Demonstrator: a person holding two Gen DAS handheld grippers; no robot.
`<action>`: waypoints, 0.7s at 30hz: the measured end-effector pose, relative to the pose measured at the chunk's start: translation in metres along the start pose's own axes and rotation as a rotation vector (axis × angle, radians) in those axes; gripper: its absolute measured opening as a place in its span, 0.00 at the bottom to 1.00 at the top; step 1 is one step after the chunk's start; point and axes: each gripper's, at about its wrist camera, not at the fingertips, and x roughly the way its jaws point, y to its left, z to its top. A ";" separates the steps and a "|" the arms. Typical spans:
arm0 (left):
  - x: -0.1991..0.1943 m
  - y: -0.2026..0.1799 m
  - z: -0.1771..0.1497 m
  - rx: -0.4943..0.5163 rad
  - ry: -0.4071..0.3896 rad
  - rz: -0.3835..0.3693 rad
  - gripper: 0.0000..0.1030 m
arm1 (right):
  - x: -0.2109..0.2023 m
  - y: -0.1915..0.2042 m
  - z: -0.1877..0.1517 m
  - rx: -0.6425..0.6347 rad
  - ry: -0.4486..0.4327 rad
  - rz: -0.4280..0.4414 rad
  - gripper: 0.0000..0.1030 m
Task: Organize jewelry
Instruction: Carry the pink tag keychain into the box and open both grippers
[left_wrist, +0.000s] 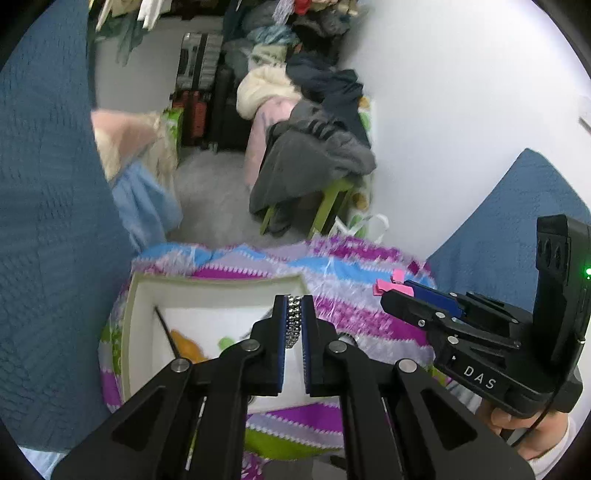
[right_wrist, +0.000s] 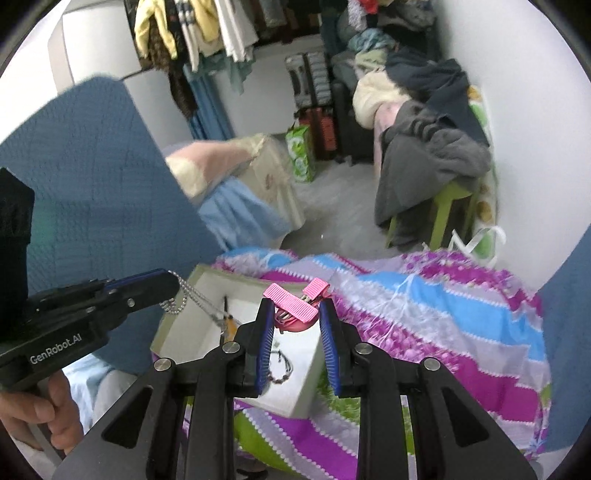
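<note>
Above the open white box (left_wrist: 218, 286), we are holding both grippers over a striped purple, blue and green blanket (right_wrist: 443, 295). With the left gripper (left_wrist: 295, 314), we are pinching a silver bead chain (left_wrist: 293, 321) between the two blue pads, which are standing almost closed on it; in the right wrist view, the same chain (right_wrist: 181, 295) is hanging in loops from the left gripper's tip (right_wrist: 162, 286) over the box's left corner. With the right gripper (right_wrist: 295, 314), we are clamping a pink ribbed hair clip (right_wrist: 291, 297) between its pads, the jaws standing partly apart because of the clip's width; a second pink piece is crossing it at the upper right. From the left wrist view, the right gripper (left_wrist: 393, 291) is appearing to the right of the box with the pink clip (left_wrist: 388, 282) protruding from its tip. Inside the box, we are seeing a dark beaded bracelet (right_wrist: 280, 367) lying on the white floor, a thin dark stick (left_wrist: 166, 326) and an orange item (left_wrist: 186, 345) beside it. A hand (right_wrist: 40, 413) is gripping the left tool's handle.
</note>
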 end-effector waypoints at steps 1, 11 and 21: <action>0.004 0.005 -0.004 -0.005 0.005 0.008 0.07 | 0.005 0.001 -0.003 -0.001 0.009 0.002 0.22; 0.047 0.046 -0.047 -0.035 0.106 0.065 0.07 | 0.072 0.019 -0.042 -0.039 0.139 0.014 0.22; 0.055 0.053 -0.058 -0.046 0.114 0.076 0.07 | 0.088 0.017 -0.052 -0.053 0.174 0.032 0.34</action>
